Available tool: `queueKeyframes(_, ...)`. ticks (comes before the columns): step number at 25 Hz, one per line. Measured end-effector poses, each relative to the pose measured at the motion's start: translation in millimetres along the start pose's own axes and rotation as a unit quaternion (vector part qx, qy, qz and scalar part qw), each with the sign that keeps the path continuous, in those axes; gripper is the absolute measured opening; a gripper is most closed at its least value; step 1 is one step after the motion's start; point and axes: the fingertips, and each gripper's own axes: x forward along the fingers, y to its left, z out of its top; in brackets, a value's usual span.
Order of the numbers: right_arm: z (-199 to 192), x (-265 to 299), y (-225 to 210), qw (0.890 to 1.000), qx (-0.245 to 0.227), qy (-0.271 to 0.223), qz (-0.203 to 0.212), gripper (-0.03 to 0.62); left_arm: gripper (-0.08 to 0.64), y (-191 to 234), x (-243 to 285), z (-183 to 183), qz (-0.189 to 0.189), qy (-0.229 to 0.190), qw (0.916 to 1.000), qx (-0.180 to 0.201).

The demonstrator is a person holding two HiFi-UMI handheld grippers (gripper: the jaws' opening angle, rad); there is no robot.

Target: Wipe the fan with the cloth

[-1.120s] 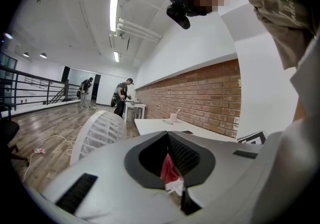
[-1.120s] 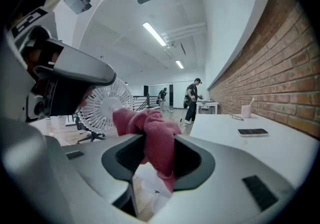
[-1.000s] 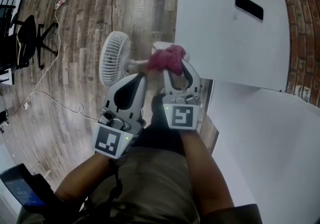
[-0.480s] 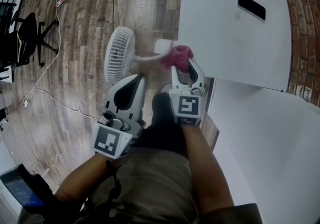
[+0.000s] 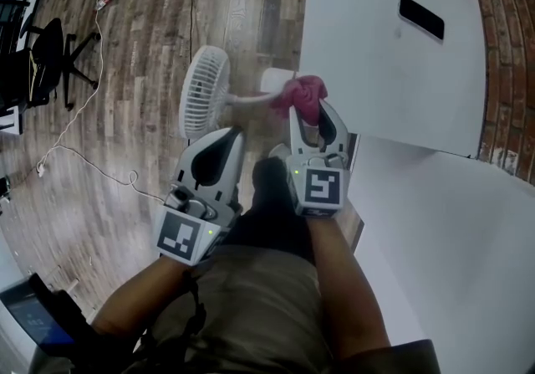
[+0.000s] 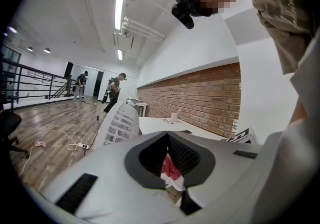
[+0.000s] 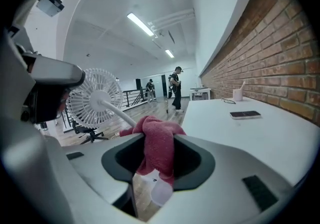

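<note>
Fan (image 5: 203, 93): white, head out over the wood floor (image 5: 125, 29) just left of the table (image 5: 376, 71) edge, thin stem running right into the cloth (image 5: 304, 94). Cloth is pink, bunched, pressed on the stem's lower end and the white base. Base is mostly hidden behind it, so I can't tell what it sits on. Right gripper (image 5: 309, 110) is clamped on the cloth, jaws held apart by the wad between them. Left gripper (image 5: 231, 135) has its jaws closed together with nothing in them. It points at the fan head, tip near it but apart. On the table: a dark phone (image 5: 420, 17) and, far end by the brick wall, a cup (image 7: 238, 94) with something thin sticking out, too small to identify. Floor has a white cable (image 5: 84, 159) and a black chair (image 5: 46, 63), cut off at the left edge. Two people (image 7: 176, 87) stand far back in the room.
</note>
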Motion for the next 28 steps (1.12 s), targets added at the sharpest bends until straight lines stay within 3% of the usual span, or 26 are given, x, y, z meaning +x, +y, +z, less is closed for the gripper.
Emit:
queueKeyframes(12, 56, -11, 33, 0.997, 0.008, -0.058, 0.045, 0.169, 0.002, -2, -4, -1, -0.011, -0.005, 0.9998, -0.013)
queueKeyframes(18, 73, -17, 43, 0.992, 0.064, -0.085, 0.063, 0.169, 0.002, -5, -3, -4, -0.015, -0.007, 0.9997, -0.019)
queueKeyframes(24, 104, -42, 67, 0.981, 0.100, -0.123, 0.109, 0.170, 0.002, -5, -1, -5, -0.004, -0.002, 0.9998, -0.022)
queueKeyframes(26, 114, -54, 70, 0.976, 0.106, -0.137, 0.132, 0.173, 0.073, -5, -1, -5, -0.006, -0.008, 0.9993, -0.037)
queueKeyframes(28, 118, -64, 71, 0.975, 0.094, -0.137, 0.150, 0.173, 0.150, -11, 0, -2, -0.017, -0.015, 0.9994, -0.026)
